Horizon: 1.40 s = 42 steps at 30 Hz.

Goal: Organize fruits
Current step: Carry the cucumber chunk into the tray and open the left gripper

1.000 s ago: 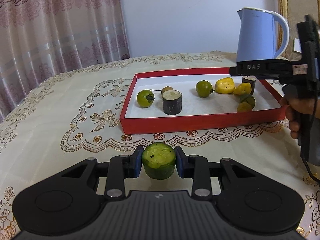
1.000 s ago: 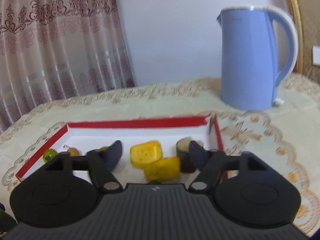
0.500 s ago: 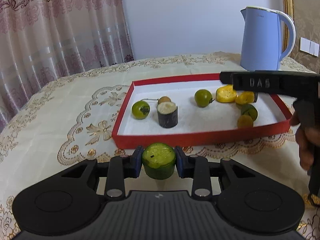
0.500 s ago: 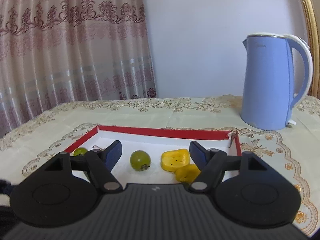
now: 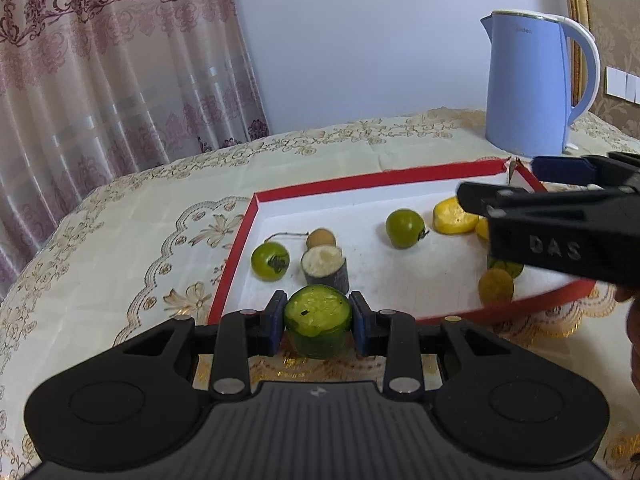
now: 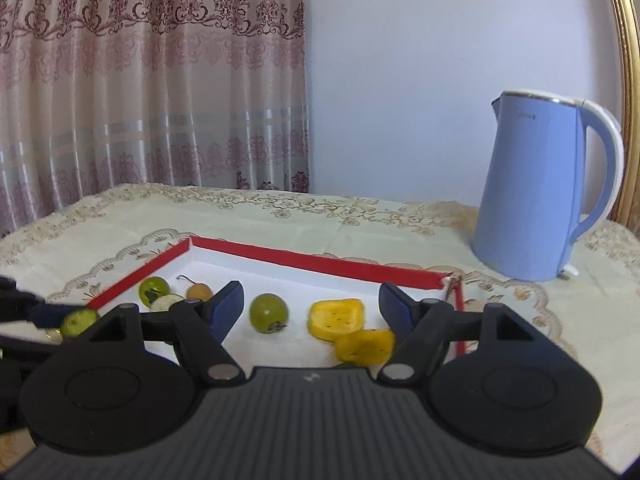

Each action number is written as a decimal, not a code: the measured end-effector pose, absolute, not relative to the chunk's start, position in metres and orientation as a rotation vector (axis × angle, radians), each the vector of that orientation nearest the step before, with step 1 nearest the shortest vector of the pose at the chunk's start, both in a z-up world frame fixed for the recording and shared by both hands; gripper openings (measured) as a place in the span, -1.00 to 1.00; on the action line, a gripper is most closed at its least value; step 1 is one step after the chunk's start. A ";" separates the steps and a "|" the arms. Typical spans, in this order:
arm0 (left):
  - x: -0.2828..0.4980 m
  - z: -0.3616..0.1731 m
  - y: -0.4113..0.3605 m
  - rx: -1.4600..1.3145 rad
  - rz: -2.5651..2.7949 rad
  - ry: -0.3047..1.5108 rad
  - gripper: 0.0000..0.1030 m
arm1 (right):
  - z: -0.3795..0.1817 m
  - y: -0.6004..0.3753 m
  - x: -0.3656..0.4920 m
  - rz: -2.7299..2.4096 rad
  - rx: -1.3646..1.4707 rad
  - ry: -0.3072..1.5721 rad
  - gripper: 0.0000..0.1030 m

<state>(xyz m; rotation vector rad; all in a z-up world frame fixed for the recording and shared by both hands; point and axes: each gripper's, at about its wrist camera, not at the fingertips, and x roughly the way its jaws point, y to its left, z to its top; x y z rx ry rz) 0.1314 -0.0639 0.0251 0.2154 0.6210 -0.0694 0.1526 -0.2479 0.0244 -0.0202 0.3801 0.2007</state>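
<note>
Left gripper (image 5: 317,323) clamped on a green cucumber chunk (image 5: 317,320), held at the near left edge of the red tray (image 5: 232,264). Right gripper (image 6: 311,309) gaping and empty, jaws just widened, above yellow pieces (image 6: 336,318) on the tray's right side.

In the left wrist view, the right tongs (image 5: 560,184) cover the tray's (image 5: 236,256) far right corner, most of one yellow piece (image 5: 482,229) and part of a green fruit (image 5: 506,268) near the right rim. The hand (image 5: 634,340) is cut off by the right edge. The base of the cucumber piece (image 5: 318,326) is hidden behind the left tongs (image 5: 318,322). In the right wrist view, the dark stub (image 6: 166,302) is largely masked by the near finger, and the left tongs (image 6: 48,316) are blurred and cut off at the left edge.
</note>
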 end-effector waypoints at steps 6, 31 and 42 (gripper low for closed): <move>0.159 0.032 -0.075 0.199 -0.070 0.615 -0.37 | 0.030 -0.267 0.150 0.139 -0.012 0.356 0.62; 0.269 0.009 -0.110 0.190 -0.032 0.699 -0.37 | 0.026 -0.267 0.155 0.080 -0.077 0.372 0.66; 0.261 0.017 -0.112 0.186 -0.037 0.666 0.32 | 0.017 -0.269 0.164 0.062 -0.076 0.404 0.68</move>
